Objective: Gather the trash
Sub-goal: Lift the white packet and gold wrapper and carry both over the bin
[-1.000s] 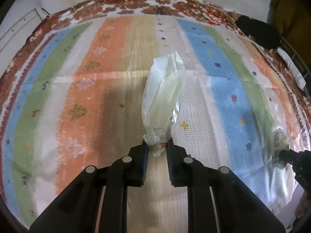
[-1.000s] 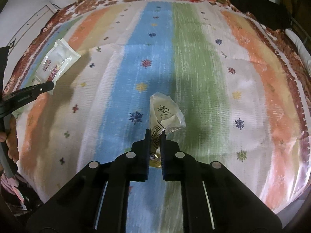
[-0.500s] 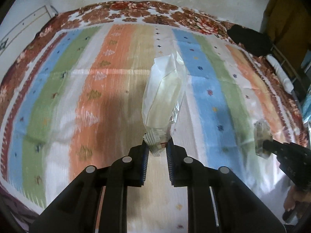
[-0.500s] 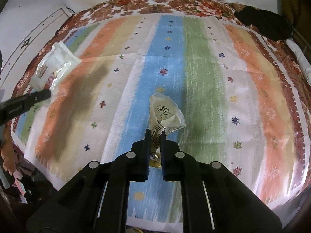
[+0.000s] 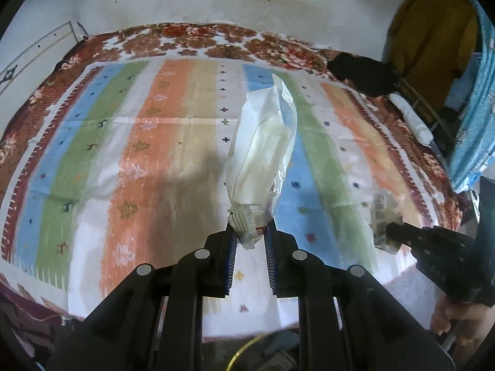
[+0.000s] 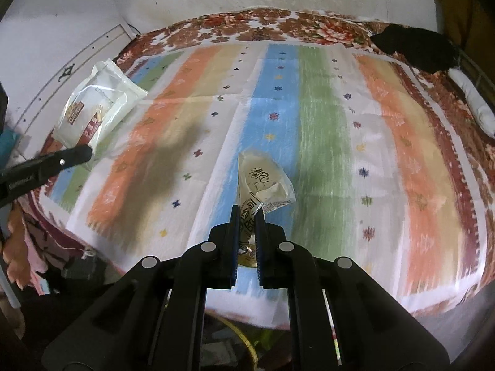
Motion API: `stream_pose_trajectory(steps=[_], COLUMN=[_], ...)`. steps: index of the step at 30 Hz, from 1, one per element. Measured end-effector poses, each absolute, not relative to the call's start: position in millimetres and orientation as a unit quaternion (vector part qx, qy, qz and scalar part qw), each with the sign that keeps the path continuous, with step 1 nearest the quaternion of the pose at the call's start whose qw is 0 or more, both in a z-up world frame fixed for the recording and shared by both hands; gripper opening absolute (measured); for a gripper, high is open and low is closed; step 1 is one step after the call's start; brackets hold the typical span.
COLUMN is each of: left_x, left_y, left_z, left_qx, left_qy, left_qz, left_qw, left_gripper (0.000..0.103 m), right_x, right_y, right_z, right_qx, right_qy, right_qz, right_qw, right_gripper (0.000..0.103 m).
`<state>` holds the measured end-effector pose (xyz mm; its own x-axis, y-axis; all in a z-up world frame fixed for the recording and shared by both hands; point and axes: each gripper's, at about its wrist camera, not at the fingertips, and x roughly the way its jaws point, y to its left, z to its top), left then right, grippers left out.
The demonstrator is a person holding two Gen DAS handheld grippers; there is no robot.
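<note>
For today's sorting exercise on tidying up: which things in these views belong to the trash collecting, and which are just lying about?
Belongs to the job:
- white plastic bread bag, clamped in left gripper
- small crumpled printed wrapper, clamped in right gripper

Just lying about:
- striped multicoloured bedspread
- black cloth
- white rolled bundle

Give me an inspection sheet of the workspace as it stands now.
Surface: bed under a striped sheet, floral blanket along the edges.
Job's things: white bag in the left gripper; small printed wrapper in the right gripper. Both are off the sheet.
Clutter: black cloth and white roll at the far right edge.
Grippers: both jaws shut on their trash.
Cables: nothing seen.
Surroundings: stained white wall; yellow cloth hanging at right; yellow rim below the bed edge, unclear.
</note>
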<state>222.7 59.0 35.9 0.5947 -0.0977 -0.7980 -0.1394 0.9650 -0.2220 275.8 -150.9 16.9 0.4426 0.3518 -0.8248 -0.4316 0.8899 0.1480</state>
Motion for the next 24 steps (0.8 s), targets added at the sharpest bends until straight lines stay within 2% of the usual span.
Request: stream_pose_trajectory(steps=[9,24], left_x=[158.9,72.9], left_y=[40.6,11.1], left_z=[46.5,22.8], left_qx=[-0.165,-0.176], left_qy=[0.424,0.413], left_qz=[-0.031,-0.077], left_qw=[0.89,0.89], left_gripper=[0.016,0.016], right_x=[222.3,139.3], right_y=[-159.9,-178.9], right_z=[37.3,15.0], right_qx=[-0.052,-0.031], right_qy=[0.432,0.444], right_qz=[0.247,0.27], right_qw=[0.866,0.854], right_gripper=[0.008,0.008])
